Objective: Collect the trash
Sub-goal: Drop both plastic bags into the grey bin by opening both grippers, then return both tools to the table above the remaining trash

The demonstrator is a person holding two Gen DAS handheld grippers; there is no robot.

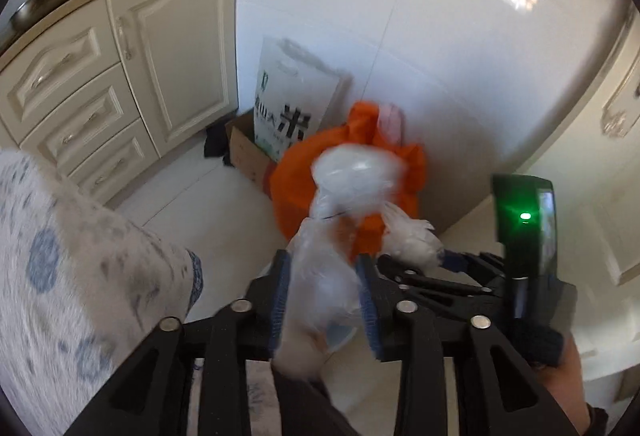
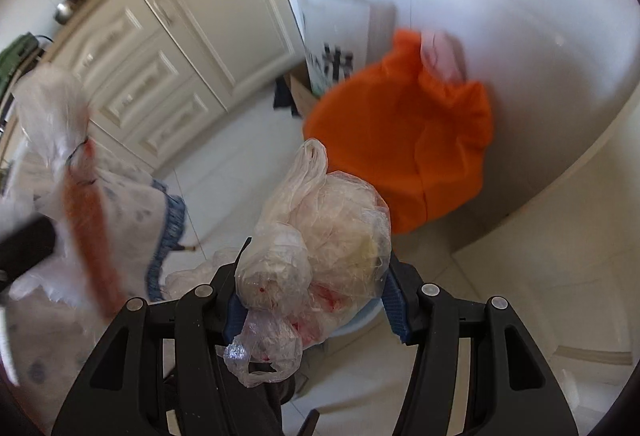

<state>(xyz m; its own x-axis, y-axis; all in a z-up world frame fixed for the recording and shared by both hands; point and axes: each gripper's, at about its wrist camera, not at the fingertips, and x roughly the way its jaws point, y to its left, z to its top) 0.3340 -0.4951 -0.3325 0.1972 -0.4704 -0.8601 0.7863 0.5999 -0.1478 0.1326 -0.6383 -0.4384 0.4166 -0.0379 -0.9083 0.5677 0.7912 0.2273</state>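
Both loads are being carried: a clear plastic bag pinched by the left gripper, a stuffed trash bag clamped by the right gripper. The orange-lined bin, at one o'clock, is not yet being fed.

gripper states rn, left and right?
Left gripper: closed on a blurred clear plastic bag.
Right gripper: closed on a crumpled clear plastic bag of trash.

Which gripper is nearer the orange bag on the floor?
Hard to call; the right gripper looks slightly nearer. In each wrist view the orange bag lies just past the plastic between the jaws, and the left gripper seems slightly further back.
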